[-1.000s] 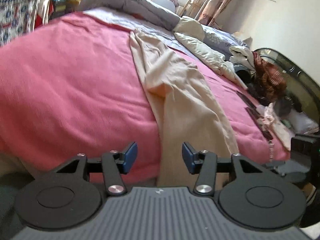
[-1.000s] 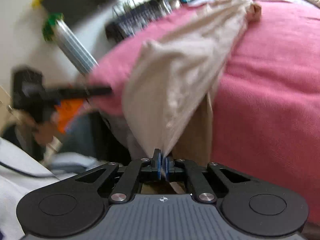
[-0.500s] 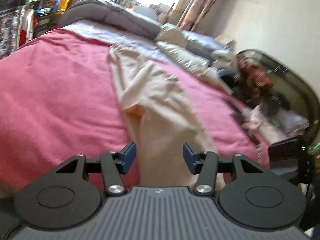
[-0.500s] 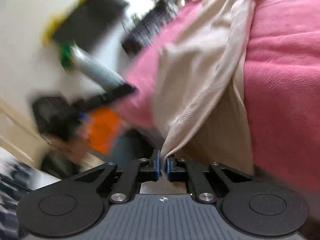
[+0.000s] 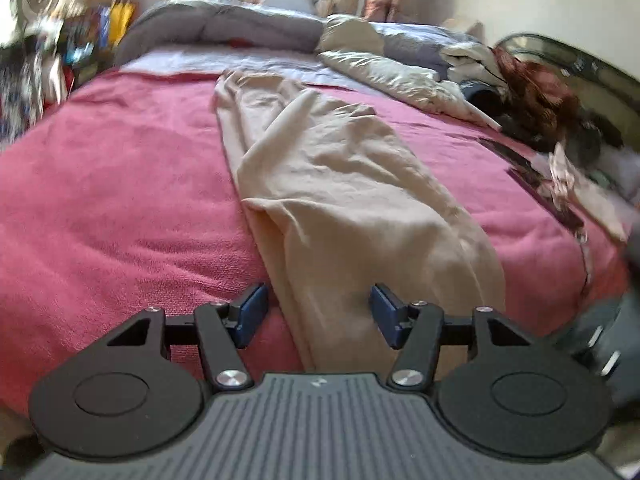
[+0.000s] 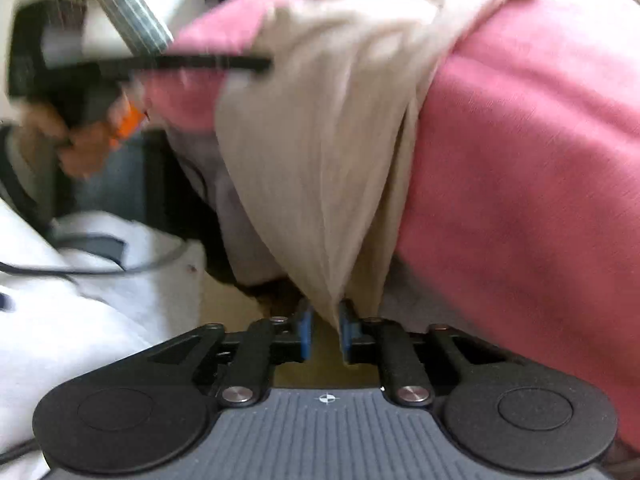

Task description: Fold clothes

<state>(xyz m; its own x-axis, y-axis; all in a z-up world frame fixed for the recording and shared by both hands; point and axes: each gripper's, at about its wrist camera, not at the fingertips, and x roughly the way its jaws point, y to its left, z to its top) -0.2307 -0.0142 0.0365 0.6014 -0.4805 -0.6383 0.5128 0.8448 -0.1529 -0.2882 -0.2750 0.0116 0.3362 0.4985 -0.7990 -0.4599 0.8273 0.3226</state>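
A long beige garment [image 5: 340,184] lies lengthwise on the pink bedspread [image 5: 112,184], and its near end hangs over the bed's edge. My left gripper [image 5: 318,312] is open and hovers just above that near end, with the cloth showing between its blue pads and not gripped. In the right wrist view the garment [image 6: 320,152] drapes down off the bed to a narrow tip. That tip hangs between the blue pads of my right gripper [image 6: 325,328], whose jaws are opening, with a gap showing beside the cloth.
Grey and cream bedding [image 5: 372,60] is piled at the head of the bed. Loose clothes [image 5: 532,96] lie along its right side. At the left of the right wrist view a hand [image 6: 80,148] holds the other tool, above a white garment [image 6: 80,288].
The right jaws, shut on the cloth's corner before, have parted. The left gripper has slid sideways until the garment's near end sits between its jaws, and they stand a little wider.
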